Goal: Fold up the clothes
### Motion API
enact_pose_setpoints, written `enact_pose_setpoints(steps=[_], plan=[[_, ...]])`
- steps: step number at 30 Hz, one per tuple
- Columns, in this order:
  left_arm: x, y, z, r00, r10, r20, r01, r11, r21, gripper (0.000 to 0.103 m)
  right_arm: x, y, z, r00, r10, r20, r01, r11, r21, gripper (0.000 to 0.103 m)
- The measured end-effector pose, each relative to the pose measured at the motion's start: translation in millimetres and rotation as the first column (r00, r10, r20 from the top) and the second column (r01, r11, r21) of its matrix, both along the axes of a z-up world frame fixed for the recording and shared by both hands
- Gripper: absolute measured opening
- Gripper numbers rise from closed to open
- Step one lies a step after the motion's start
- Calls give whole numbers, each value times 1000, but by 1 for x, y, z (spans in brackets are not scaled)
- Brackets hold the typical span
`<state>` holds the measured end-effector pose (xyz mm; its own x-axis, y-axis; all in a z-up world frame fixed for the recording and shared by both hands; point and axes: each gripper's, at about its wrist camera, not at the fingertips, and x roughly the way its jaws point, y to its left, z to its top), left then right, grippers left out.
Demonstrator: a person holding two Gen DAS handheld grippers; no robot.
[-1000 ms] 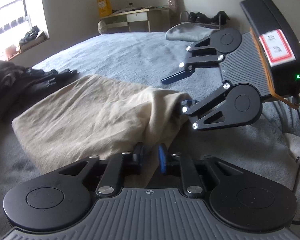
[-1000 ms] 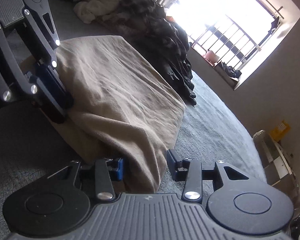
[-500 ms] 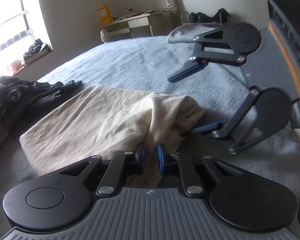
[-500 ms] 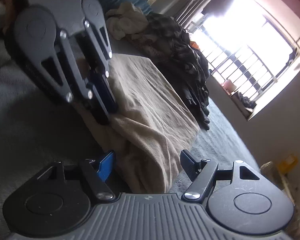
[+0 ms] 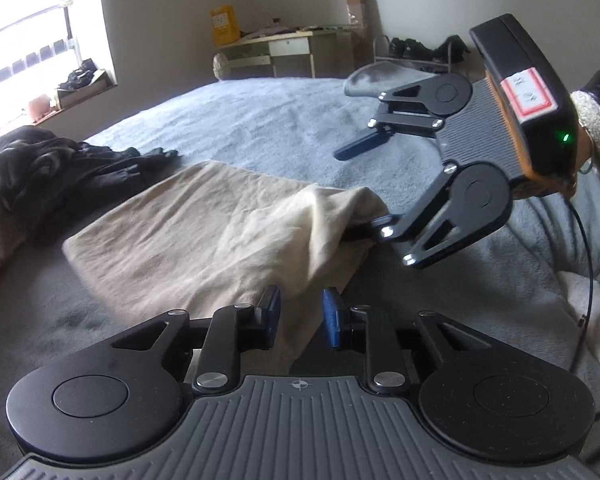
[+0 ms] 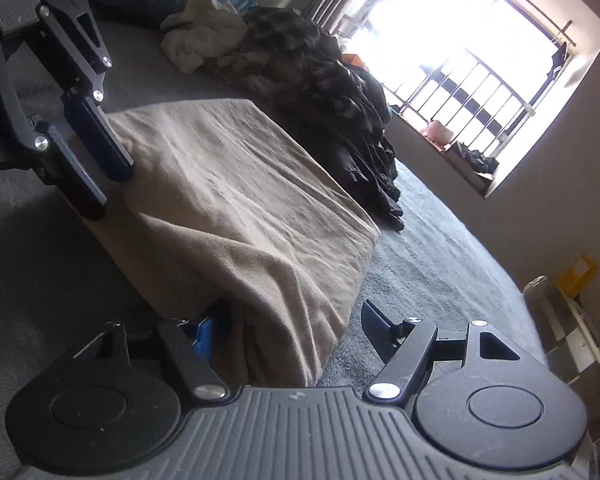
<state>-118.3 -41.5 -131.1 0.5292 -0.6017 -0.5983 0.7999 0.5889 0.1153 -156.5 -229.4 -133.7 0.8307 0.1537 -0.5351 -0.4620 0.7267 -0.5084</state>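
Beige folded cotton garment [image 5: 204, 232] lies flat on a grey fleece bed cover [image 5: 268, 128], with its near corners raised where the two tools meet it. Judged from its creases and the way the near edge drapes, the fabric is soft, light and limp, not slippery; it will sag between two holds and take no harm from a firm pinch. The sensible holds are the two near corners, each taken through all layers so the fold does not split. Its long axis runs from the near edge away toward the far straight edge, angled to the left in the left wrist view; the far corners rest on the cover.

Left gripper [image 5: 300, 312] stands narrowly parted with the near hem between its blue pads; its jaws have just been opening, and a gap shows on the right pad's side, so no pinch is confirmed. Right gripper [image 6: 296, 320] is spread wide, having just opened further, with the adjoining corner bunched between its fingers but not pressed; one finger sits under the cloth in the left wrist view.

Beyond the garment's far left side lies a heap of dark clothing [image 5: 40, 168]; a window [image 6: 460, 40] lights the room.
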Motion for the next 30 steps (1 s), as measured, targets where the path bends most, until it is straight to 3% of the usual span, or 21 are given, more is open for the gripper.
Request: enact_pose_setpoints(steps=[8,11,14,16,19,26,30], plan=[[3,3,-4,998,35,57,-37,999,35,24,-17,-9,34,993,115,-21,-113,988,101,74],[-3,0,-8,993,20,118,-30,996,86,24,-14,3,35,986,165,-19,-163,983,80,66],[-8,-1,-13,987,7,162,-29,991,132,24,-8,15,28,980,194,-34,-193,981,30,43],[-9,1,-16,986,6,166,-30,989,146,24,-6,16,26,977,203,-59,-202,979,26,11],[-10,5,-20,986,11,166,-37,987,154,24,-7,14,26,973,215,-90,-213,977,32,1],[-15,12,-27,976,-1,220,-35,986,161,18,-14,8,16,954,236,-185,-244,970,-20,0],[-17,15,-26,972,-19,235,-21,986,168,12,-15,5,28,952,252,-175,-250,968,34,4]])
